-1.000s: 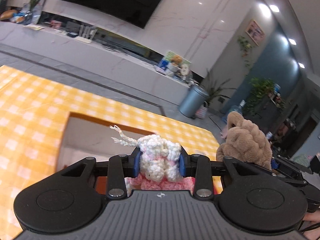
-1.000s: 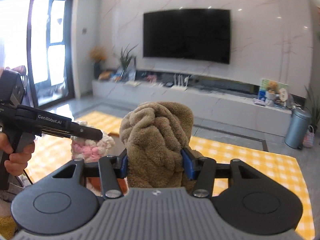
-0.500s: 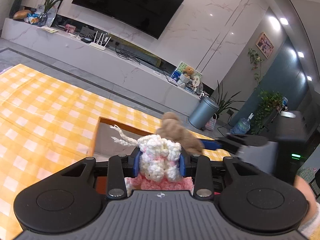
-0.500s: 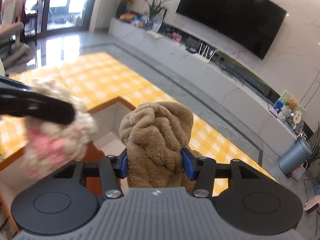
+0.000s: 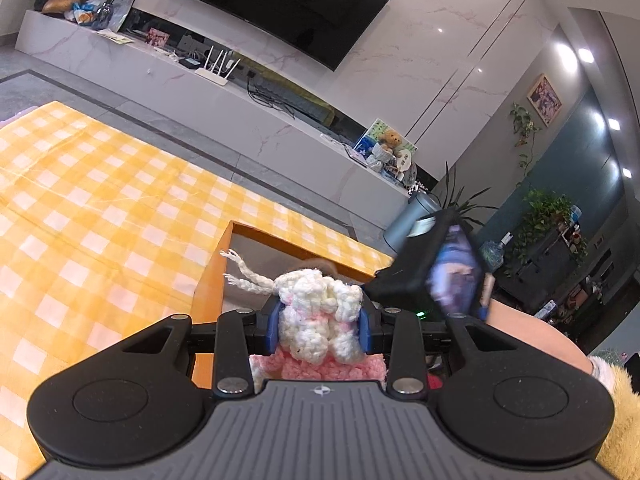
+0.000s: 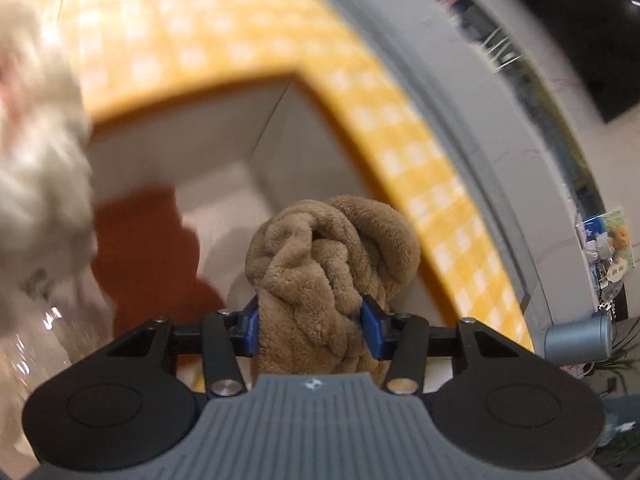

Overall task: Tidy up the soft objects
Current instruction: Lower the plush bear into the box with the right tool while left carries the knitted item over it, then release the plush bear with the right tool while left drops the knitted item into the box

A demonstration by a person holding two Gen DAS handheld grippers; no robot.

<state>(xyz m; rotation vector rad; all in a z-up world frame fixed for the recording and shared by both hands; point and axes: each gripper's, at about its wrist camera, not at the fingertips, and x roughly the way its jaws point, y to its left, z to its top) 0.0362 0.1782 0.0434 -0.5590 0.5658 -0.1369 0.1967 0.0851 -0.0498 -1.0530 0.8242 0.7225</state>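
Two soft items, one per gripper; left gripper (image 5: 319, 327) clamped on one cream-and-pink crocheted toy (image 5: 320, 316), wedged between its blue pads; right gripper (image 6: 313, 327) clamped on one brown plush knot (image 6: 320, 276), held above one orange-rimmed box (image 6: 276, 140) on the yellow checked cloth (image 5: 100, 200).
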